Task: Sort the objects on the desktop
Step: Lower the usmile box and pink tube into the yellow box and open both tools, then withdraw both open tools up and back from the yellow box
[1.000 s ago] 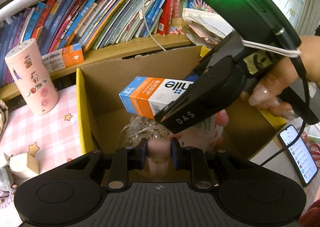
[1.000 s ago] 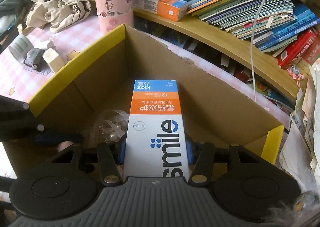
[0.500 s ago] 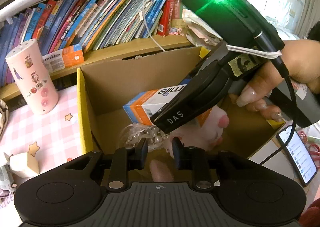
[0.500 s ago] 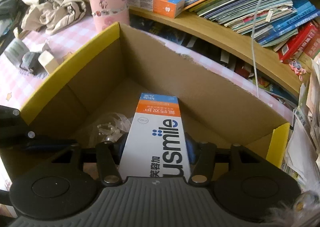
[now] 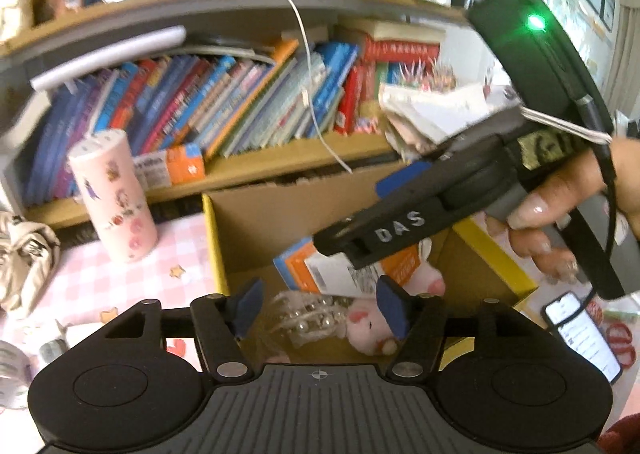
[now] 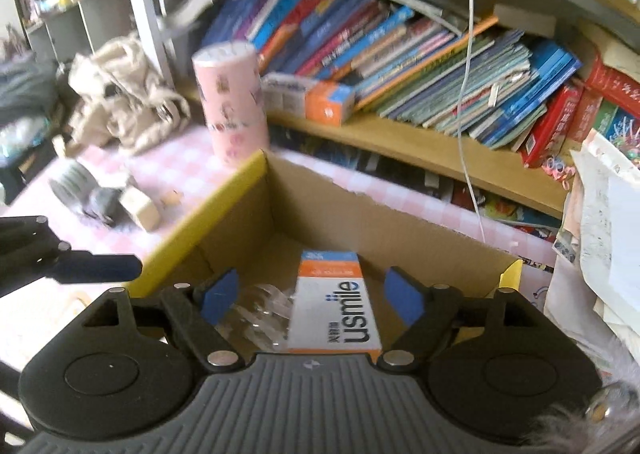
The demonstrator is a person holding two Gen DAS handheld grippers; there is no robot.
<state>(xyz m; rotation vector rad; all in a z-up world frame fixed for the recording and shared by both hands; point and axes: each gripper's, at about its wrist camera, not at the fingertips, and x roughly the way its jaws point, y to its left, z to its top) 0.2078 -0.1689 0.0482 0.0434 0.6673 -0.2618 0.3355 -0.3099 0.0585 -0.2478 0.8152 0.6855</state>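
1. So, we've got both grippers over the cardboard box [image 6: 320,205], the one with yellow flap edges, sitting on the pink checked surface [image 6: 168,173] right in front of the bookshelf [image 6: 400,133].
2. Our left gripper [image 5: 320,306] has its jaws spread wide with nothing between them. Below it in the box we can see a pink plush toy [image 5: 364,328] and a clear bag of beads [image 5: 308,314].
3. Our right gripper [image 6: 312,296] is open too, blue pads well apart. The usmile toothpaste box [image 6: 334,302] lies flat on the box floor between them, touching neither pad as far as we can tell.
4. From the left wrist view that same toothpaste box [image 5: 320,272] lies next to the plush, partly hidden by the right gripper body, with a hand [image 5: 560,213] wrapped round the handle.
5. Outside the box: a pink cylinder with stickers [image 6: 232,101] stands upright near the box's far left corner, and a second orange-and-white box [image 6: 308,97] lies on the shelf edge beside it.
6. A phone [image 5: 582,334] lies on the right, screen lit. It's all a bit blurry.
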